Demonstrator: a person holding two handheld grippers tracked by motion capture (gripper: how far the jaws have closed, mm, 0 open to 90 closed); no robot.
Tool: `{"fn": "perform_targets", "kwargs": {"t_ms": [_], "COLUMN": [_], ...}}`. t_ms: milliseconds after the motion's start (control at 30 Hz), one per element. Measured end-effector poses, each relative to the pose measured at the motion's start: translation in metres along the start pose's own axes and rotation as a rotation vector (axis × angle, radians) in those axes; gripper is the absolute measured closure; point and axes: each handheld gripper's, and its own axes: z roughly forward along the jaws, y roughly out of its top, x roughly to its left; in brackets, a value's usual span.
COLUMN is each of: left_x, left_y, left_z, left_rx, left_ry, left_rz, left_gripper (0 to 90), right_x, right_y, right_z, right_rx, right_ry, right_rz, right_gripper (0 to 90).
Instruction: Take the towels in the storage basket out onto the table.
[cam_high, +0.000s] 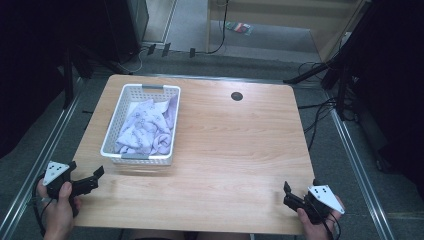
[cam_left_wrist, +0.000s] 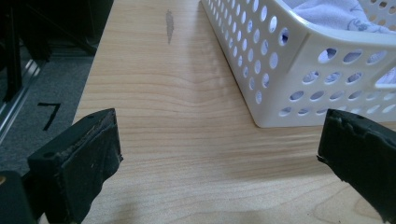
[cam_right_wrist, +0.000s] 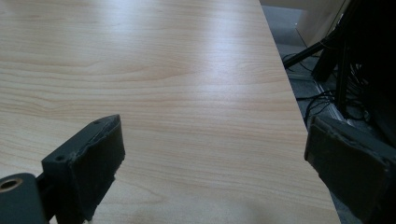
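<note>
In the upper left of the high view, the white perforated basket (cam_high: 141, 125) sits on the table (cam_high: 240, 165), and the pale lilac cloth (cam_high: 147, 129) lies crumpled inside it, heaped up towards the far end. Nearest to it is the left gripper (cam_high: 90, 181), down at the lower left corner of the frame, jaws spread wide with nothing between them; in the left gripper view the basket's near corner (cam_left_wrist: 280, 88) stands just ahead at the upper right. The likeliest slip, I'd say, is a jaw catching the basket's rim or a wall hole on the reach in and shoving the light basket along the wood, or the cloth snagging and dragging the basket up with it. The right gripper (cam_high: 295, 197) waits at the lower right, jaws equally wide and empty, close to the table's right edge (cam_right_wrist: 289, 107), beyond which cables lie on the floor. Between the two, the whole middle and right of the tabletop is bare.
</note>
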Motion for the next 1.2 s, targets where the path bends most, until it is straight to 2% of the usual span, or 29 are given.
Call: {"fn": "perform_targets", "kwargs": {"t_ms": [167,200,233,267,433,467,500,533,633,667,767,800,900,933,1100,1200], "left_x": [0.001,0.005,0.005,0.007,0.005,0.002,0.002,0.0,-0.008,-0.008,-0.017,-0.023,-0.028,-0.034,-0.043,-0.05], "left_y": [0.001,0.003,0.003,0.005,0.014,0.02,0.02,0.025,0.043,0.043,0.058,0.064,0.07,0.074,0.084,0.098], "left_z": [-0.002,-0.005,-0.005,-0.007,-0.014,-0.02,-0.02,-0.024,-0.036,-0.036,-0.041,-0.041,-0.039,-0.036,-0.026,-0.015], "left_rx": [0.001,0.017,0.017,0.028,0.016,-0.014,-0.014,-0.037,-0.046,-0.046,-0.021,-0.003,0.01,0.034,0.079,0.107], "left_ry": [-0.006,-0.058,-0.058,-0.108,-0.079,-0.083,-0.083,-0.09,-0.125,-0.125,-0.107,-0.108,-0.111,-0.121,-0.12,-0.121], "left_rz": [-0.007,-0.046,-0.046,-0.071,-0.05,-0.053,-0.053,-0.052,-0.067,-0.067,-0.047,-0.026,-0.006,0.016,0.032,0.042], "left_gripper": [0.0,0.0,0.0,0.0,0.0,0.0,0.0,0.0,0.0,0.0,0.0,0.0,0.0,0.0,0.0,0.0], "right_x": [0.0,0.0,0.0,0.0,0.0,0.0,0.0,0.0,-0.001,-0.001,-0.001,-0.001,-0.001,-0.001,-0.001,-0.001], "right_y": [0.0,0.0,0.0,0.0,0.0,0.0,0.0,0.0,0.0,0.0,0.0,0.0,0.0,0.0,0.0,0.0], "right_z": [0.0,0.0,0.0,0.0,0.0,0.0,0.0,0.0,0.0,0.0,-0.001,-0.001,-0.001,-0.001,0.0,0.0], "right_rx": [-0.003,-0.005,-0.005,-0.005,-0.003,-0.005,-0.005,-0.005,-0.003,-0.003,-0.004,-0.005,-0.005,-0.005,-0.003,-0.003], "right_ry": [0.002,0.003,0.003,0.003,0.003,0.005,0.005,0.005,0.005,0.005,0.006,0.006,0.006,0.006,0.005,0.004], "right_rz": [0.001,0.002,0.002,0.003,0.002,0.004,0.004,0.004,0.005,0.005,0.005,0.005,0.004,0.007,0.005,0.005], "right_gripper": [5.0,5.0,5.0,4.9,4.9,4.9,4.9,4.9,4.9,4.9,4.9,4.9,4.9,4.9,4.9,4.9]}}
